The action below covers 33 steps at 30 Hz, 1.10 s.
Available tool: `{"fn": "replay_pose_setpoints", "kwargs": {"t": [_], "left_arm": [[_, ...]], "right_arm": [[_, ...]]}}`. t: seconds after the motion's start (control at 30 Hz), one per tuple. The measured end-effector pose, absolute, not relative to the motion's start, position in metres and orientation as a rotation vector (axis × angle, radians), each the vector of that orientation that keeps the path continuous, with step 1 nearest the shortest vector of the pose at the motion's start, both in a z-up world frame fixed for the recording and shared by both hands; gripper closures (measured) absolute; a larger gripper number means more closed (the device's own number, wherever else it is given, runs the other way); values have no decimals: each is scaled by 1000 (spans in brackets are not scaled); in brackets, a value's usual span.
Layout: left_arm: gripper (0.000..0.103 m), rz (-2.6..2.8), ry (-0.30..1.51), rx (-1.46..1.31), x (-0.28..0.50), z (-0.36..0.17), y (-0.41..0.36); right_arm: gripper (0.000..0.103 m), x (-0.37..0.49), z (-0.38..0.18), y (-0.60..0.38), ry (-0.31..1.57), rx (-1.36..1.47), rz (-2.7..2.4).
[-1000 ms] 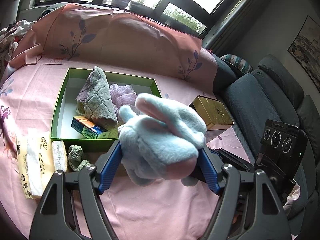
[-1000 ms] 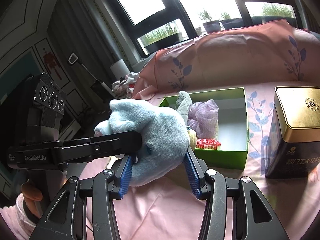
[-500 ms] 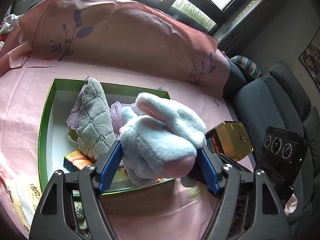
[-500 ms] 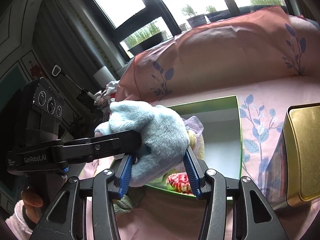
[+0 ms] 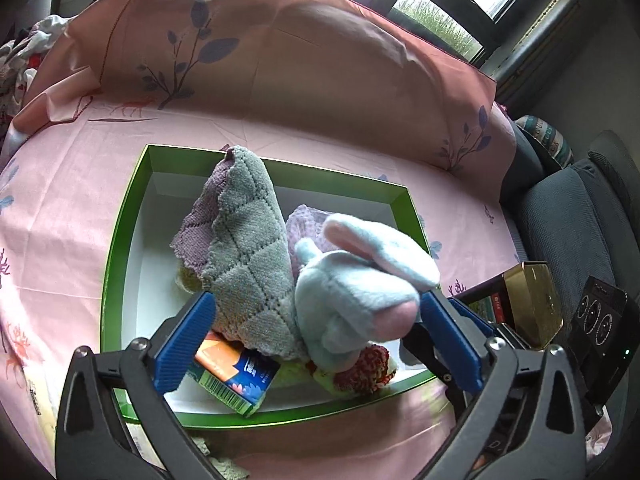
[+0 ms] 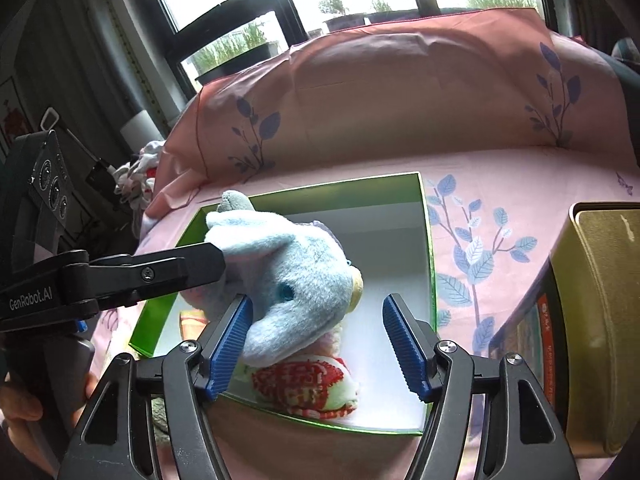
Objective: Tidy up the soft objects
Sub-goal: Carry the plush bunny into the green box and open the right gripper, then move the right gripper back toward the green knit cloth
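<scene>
Both claws have carried the blue plush toy over the green box and have just been opening. Left claw stands wide apart; right claw apart, toy between, resting on the box's contents. Placement looks nearly complete.

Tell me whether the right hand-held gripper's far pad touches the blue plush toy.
Apart. In the right wrist view its jaws have just opened; white box floor shows between that pad and the blue plush toy.
</scene>
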<state>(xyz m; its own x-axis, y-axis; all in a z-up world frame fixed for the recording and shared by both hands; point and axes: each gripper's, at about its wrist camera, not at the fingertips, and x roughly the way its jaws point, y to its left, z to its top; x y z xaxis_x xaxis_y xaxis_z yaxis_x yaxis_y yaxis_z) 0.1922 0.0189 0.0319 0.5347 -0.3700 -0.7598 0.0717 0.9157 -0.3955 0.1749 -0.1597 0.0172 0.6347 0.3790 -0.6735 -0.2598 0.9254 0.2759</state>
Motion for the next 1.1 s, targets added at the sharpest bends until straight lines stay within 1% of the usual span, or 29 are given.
{"fn": "replay_pose_setpoints", "kwargs": {"t": [0.07,0.23,0.3,0.33,0.7,1.1], "left_arm": [[1,-250,969,-317,184,37,21],[1,-217,943,-263,156,50,24],[1,-204,929,-245,142,55,25],[1,-196,921,-235,135,57,26],[1,-83,856,-120,51,61,26],[1,-58,876,-96,-9,38,18]], "right_arm": [[27,165,21,-164,800,144,340],[26,131,32,-164,779,81,322],[20,115,37,-162,761,53,313],[20,107,40,-163,753,49,309],[19,34,49,-171,706,5,225],[19,-7,40,-175,749,47,238]]}}
